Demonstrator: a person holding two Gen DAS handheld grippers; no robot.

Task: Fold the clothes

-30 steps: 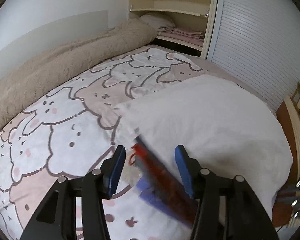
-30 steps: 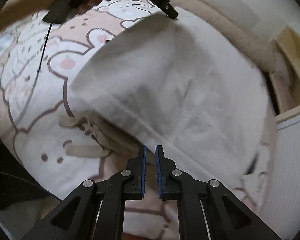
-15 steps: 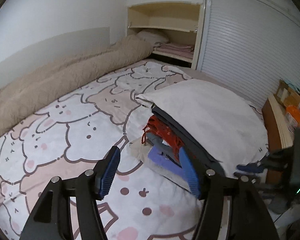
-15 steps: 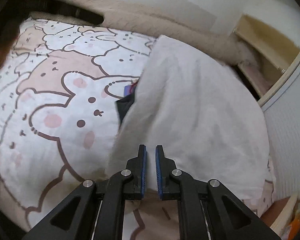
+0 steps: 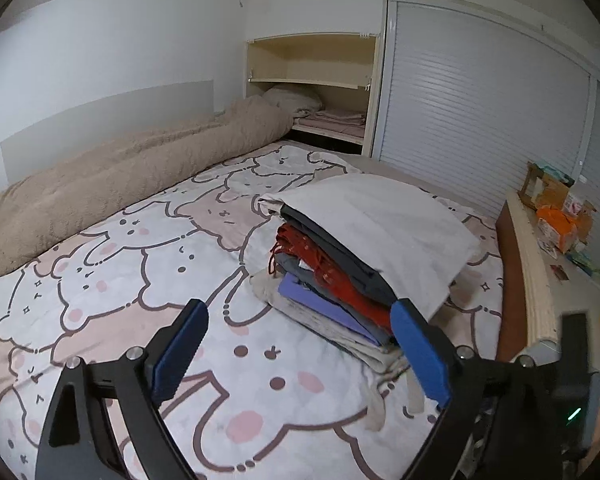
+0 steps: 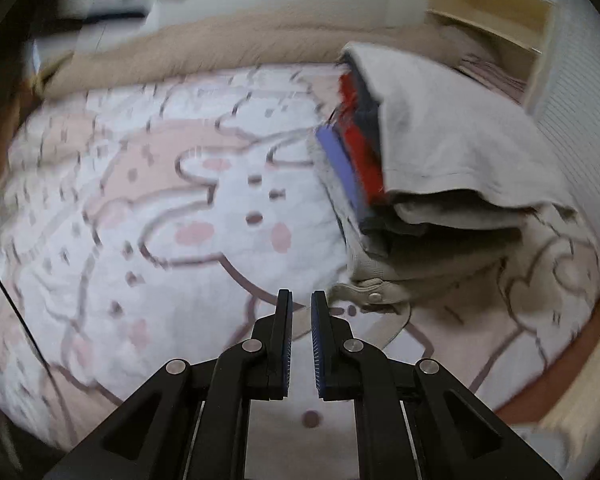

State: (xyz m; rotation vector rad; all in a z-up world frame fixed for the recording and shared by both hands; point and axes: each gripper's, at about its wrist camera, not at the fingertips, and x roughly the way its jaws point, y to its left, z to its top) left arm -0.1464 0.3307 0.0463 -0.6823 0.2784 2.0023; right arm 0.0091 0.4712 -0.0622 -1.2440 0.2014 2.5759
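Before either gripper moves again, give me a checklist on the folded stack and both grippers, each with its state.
1. White garment lies on top of the stack of folded clothes: ok.
2. Stack edges squared: not ok, layers stagger and the white top overhangs.
3. Left gripper free of cloth: ok, jaws opening, nothing between them.
4. Right gripper empty: ok, shut on nothing.
5. Beige strap tucked in: not ok, it trails onto the bed sheet.

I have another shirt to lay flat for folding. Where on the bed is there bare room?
The bunny-print sheet lies bare between the beige blanket along the wall and the stack of folded clothes. The ledge past the stack is cluttered.
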